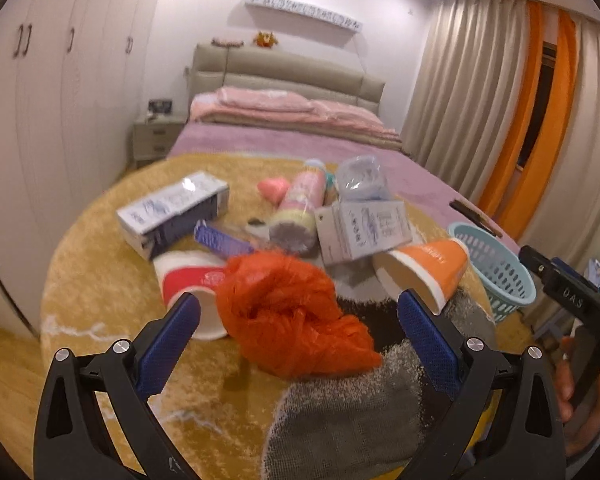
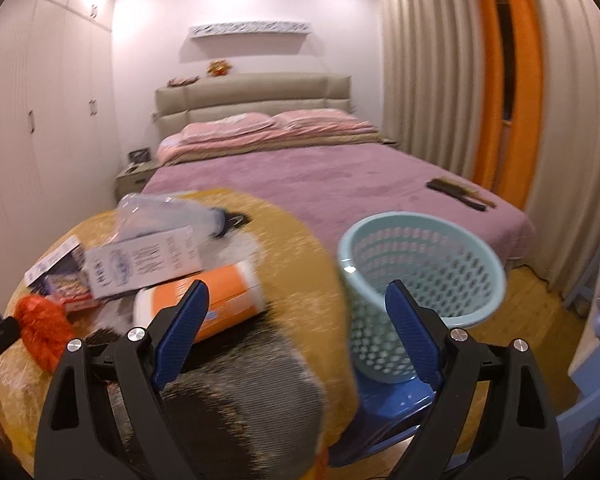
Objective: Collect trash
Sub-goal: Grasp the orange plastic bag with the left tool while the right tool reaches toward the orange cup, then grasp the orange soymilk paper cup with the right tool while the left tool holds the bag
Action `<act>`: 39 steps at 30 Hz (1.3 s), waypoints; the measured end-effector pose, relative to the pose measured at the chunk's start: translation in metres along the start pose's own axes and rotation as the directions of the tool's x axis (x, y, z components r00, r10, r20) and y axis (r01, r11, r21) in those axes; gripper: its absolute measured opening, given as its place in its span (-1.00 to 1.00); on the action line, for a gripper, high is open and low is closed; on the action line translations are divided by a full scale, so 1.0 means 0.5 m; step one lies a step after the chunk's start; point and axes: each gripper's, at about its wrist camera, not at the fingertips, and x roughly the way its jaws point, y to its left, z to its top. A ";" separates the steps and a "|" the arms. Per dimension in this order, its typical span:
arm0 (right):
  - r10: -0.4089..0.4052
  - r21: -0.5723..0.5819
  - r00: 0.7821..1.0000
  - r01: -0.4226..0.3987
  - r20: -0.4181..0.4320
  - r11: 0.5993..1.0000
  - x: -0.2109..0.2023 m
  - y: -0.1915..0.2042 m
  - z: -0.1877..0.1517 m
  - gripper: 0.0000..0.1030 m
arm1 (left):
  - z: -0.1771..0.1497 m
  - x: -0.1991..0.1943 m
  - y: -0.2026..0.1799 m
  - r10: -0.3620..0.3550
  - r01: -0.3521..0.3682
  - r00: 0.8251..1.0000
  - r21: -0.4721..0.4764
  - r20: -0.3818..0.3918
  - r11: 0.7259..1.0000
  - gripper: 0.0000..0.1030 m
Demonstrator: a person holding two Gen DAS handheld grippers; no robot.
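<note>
A crumpled orange plastic bag (image 1: 296,316) lies on the round yellow fuzzy table (image 1: 100,248), between the fingers of my open left gripper (image 1: 298,298), which do not clamp it. Behind it lie a red-and-white paper cup (image 1: 188,280), an orange paper cup (image 1: 432,268), two white cartons (image 1: 168,212) (image 1: 364,232), a pink can (image 1: 300,204) and a clear plastic bottle (image 1: 360,180). The light-blue trash basket (image 2: 420,264) stands just off the table's right edge. My right gripper (image 2: 296,288) hangs open and holds nothing, between the orange cup (image 2: 220,300) and the basket.
The basket rests on a blue stool (image 2: 392,404). A bed with a purple cover (image 2: 340,176) lies behind the table, with curtains (image 2: 440,80) on the right and wardrobes (image 1: 60,120) on the left. A hand (image 1: 580,380) holds the right gripper's handle.
</note>
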 end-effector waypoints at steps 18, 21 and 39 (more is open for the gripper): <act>0.146 0.008 0.974 -0.146 -0.172 0.989 0.088 0.065 -0.021 0.66 | -0.039 0.132 0.027 -0.073 0.048 0.975 -0.124 -0.208 0.991 0.17; 0.156 -0.032 0.973 -0.164 -0.172 0.986 0.078 0.098 -0.036 0.66 | -0.042 0.132 0.019 -0.064 0.042 0.978 -0.113 -0.201 0.993 0.03; 0.172 -0.013 0.969 -0.177 -0.178 0.984 0.158 0.027 0.045 0.67 | -0.034 0.115 -0.002 -0.079 0.071 0.982 -0.057 -0.173 0.996 -0.05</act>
